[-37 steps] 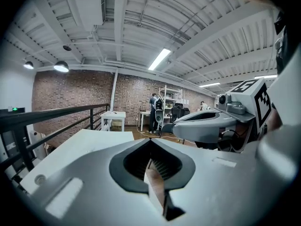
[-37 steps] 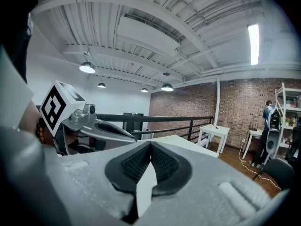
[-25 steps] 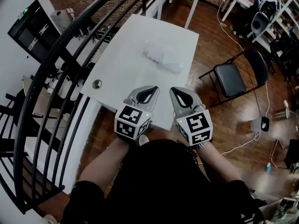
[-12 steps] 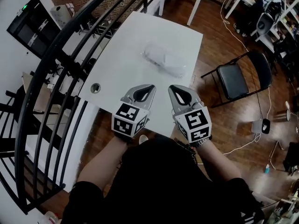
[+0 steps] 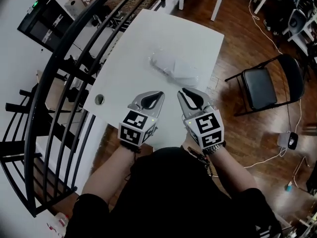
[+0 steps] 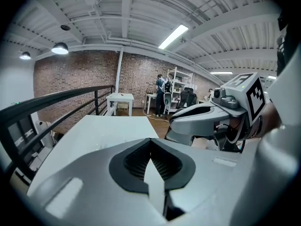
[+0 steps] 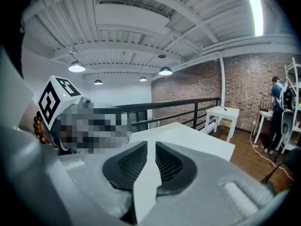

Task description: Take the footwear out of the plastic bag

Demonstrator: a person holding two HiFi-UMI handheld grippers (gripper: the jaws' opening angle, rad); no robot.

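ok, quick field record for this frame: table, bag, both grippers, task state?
table: white table, round hole near its left edge
plastic bag: plastic bag lies on the table, pale contents too small to make out
left gripper: left gripper shut, empty, short of the bag
right gripper: right gripper jaws have just been opening, narrow gap, nothing between them, short of the bag
task state: bag not yet gripped

Translucent plastic bag — lying on white table
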